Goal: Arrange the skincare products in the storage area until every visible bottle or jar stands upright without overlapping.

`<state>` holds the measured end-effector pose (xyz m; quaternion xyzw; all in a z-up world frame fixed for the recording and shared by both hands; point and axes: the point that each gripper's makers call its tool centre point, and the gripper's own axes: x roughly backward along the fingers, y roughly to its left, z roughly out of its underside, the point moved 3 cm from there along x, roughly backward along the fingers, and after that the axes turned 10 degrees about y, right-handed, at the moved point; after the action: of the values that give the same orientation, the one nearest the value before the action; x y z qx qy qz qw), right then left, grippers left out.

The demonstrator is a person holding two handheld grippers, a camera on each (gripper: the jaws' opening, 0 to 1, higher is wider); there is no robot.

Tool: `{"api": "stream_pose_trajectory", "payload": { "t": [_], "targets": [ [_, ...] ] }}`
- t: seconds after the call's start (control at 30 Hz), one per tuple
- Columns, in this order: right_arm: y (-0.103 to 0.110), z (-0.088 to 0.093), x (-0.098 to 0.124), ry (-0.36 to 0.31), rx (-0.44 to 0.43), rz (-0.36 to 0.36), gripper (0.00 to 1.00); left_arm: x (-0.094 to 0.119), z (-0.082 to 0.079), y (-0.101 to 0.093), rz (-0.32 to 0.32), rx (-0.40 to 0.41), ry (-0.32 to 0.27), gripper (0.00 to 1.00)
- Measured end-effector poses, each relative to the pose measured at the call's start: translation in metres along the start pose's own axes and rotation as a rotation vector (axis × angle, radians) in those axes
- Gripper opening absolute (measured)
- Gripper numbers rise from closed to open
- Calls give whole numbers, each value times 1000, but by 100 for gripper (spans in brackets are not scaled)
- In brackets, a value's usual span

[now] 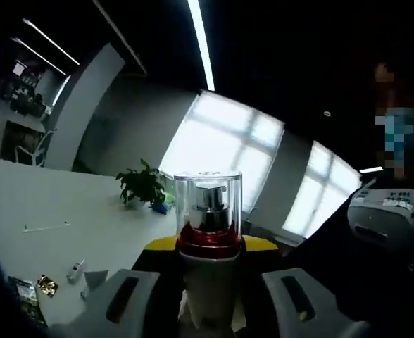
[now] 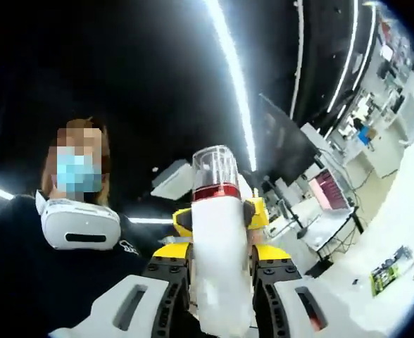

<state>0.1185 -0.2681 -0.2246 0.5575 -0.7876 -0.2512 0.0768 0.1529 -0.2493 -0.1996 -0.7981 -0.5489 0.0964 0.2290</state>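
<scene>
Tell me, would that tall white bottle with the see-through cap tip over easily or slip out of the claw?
The tall white bottle with a clear cap and red band looks narrow for its height, so it would probably tip if nudged. Its smooth side may be slippery, though the right claw seems to pinch it firmly. The clear cap might pop off.

The right gripper (image 2: 221,292) jaws apparently clamp a white pump bottle (image 2: 220,246), clear-capped, upright.
</scene>
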Motion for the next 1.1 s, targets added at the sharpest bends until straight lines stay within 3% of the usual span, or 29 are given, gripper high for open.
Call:
{"api": "stream_pose_trajectory", "payload": {
  "t": [0.03,0.1,0.23,0.53,0.73,1.1],
  "targets": [
    [0,-4,2,38,53,54,32,2,-2,3,-11,25,1,26],
    [4,-8,0,101,123,96,33,2,-3,8,-30,51,5,26],
    [1,4,-14,273,215,180,36,-2,-3,11,-56,60,26,26],
    [-16,16,-15,315,214,209,29,-5,12,9,-151,-103,153,27],
    [-17,19,-15,307,244,203,27,-4,15,7,-121,-114,138,26],
    [-23,22,-15,241,178,242,20,-7,20,8,-121,-131,140,26]
  ]
}}
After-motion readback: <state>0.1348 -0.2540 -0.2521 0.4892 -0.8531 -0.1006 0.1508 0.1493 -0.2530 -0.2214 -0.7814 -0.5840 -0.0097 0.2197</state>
